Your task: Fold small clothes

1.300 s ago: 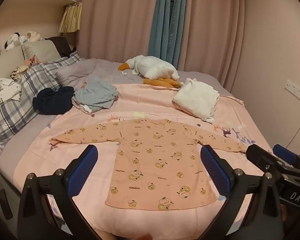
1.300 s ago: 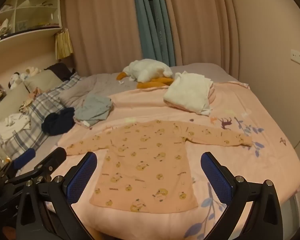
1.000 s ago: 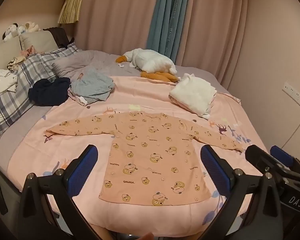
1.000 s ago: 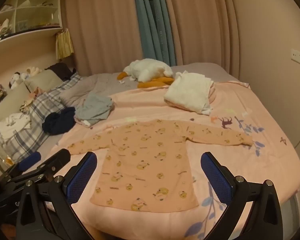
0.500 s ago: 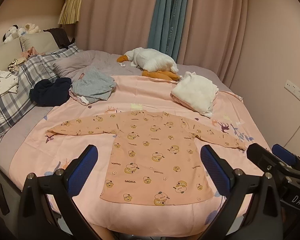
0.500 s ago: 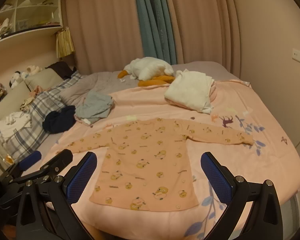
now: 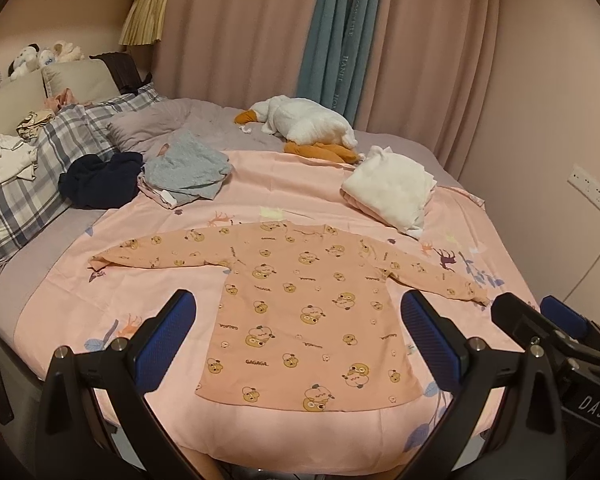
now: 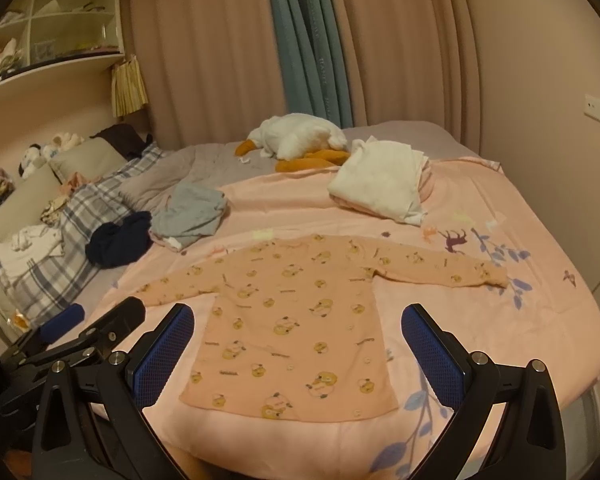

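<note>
While hovering short of bed edge: left gripper [image 7: 298, 332], right gripper [image 8: 296, 344] both agape, empty; bear-print shirt [image 7: 304, 312] dead ahead, sleeves crosswise, each cuff nearest same-side gripper.

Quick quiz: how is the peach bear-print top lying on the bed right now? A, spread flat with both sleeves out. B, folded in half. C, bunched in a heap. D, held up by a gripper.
A: the peach top lies flat on the pink sheet, both sleeves stretched sideways, neither open gripper touching it.

Home bedroom (bed [image 7: 80, 248], curtains [image 7: 240, 28])
</note>
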`<action>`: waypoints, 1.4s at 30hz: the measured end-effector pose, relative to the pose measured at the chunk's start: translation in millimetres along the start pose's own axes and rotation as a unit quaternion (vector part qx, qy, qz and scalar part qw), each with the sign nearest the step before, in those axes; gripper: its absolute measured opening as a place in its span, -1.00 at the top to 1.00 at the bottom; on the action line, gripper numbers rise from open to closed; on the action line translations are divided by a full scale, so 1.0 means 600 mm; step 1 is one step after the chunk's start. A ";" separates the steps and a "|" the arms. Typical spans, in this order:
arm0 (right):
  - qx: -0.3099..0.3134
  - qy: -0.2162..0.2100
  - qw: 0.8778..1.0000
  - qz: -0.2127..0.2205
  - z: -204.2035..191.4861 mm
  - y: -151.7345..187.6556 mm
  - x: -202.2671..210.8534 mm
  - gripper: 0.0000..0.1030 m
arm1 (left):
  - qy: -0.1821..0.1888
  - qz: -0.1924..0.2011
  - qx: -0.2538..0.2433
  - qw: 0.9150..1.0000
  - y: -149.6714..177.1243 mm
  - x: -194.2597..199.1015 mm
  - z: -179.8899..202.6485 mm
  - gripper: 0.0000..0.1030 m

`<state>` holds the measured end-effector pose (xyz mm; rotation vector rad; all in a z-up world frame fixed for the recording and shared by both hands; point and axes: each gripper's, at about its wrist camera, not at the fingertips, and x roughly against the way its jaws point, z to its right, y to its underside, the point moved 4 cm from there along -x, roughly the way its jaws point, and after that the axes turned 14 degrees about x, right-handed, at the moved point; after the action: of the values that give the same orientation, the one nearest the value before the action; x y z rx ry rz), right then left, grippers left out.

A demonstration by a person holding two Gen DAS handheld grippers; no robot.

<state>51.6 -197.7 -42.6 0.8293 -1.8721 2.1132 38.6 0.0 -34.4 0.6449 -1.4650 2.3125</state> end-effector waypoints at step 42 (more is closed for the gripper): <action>-0.007 0.032 0.999 0.009 0.028 -0.003 0.020 -1.00 | -0.031 0.033 0.010 0.999 -0.015 0.019 -0.018 -0.99</action>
<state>47.5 -216.0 -34.0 0.7364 -1.8675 2.1075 31.3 14.0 -25.3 0.6900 -1.5160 2.3795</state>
